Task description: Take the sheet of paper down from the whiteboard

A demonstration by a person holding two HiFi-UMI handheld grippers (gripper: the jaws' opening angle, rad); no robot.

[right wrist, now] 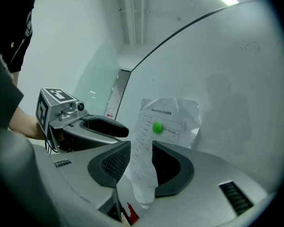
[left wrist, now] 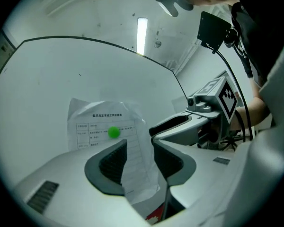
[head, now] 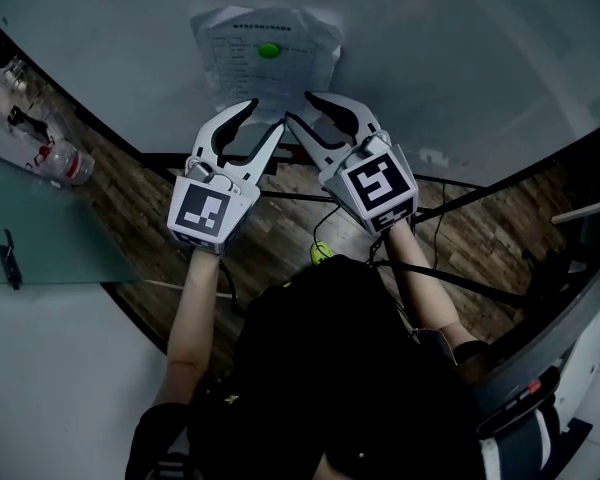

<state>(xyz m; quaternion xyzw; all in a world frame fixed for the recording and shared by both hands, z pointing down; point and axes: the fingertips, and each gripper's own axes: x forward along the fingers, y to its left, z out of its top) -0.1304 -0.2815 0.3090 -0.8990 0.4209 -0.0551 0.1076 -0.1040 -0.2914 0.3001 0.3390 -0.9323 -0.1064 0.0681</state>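
Both claws pointed level at the board, side by side in front of us. On the left claw (left wrist: pixel 138 148) the two jaws stood apart. The lower end of the sheet of paper (head: pixel 230 58) ran down the gap between the ribbed pads (left wrist: pixel 114 162), and neither pad pressed on it. We saw the same on the right claw (right wrist: pixel 141 150): jaws apart, with the sheet's bottom end hanging loose between them. (From the head view the tips of the two claws sat just beside each other, at the sheet's lower edge.) Each claw carried its marker cube (head: pixel 202 211) at the back, with our bare forearms (head: pixel 192 308) behind.

Past the tips, the sheet hung on the whiteboard (head: pixel 460 58). One round green magnet (head: pixel 269 50) pinned it there, set over the printed table near its top. Its border looked crinkled and paler than the printed part, and we could not tell whether that was a clear sleeve with the page inside.

Below the board we saw wood-patterned floor (head: pixel 270 238) crossed by dark cables. Farther off to our left, a clear plastic bottle (head: pixel 65 161) lay on its side near the edge of a pale green surface (head: pixel 50 228). We could not make out what the bottle held. Farthest of all, above the board, a long ceiling light (left wrist: pixel 142 30) glowed.
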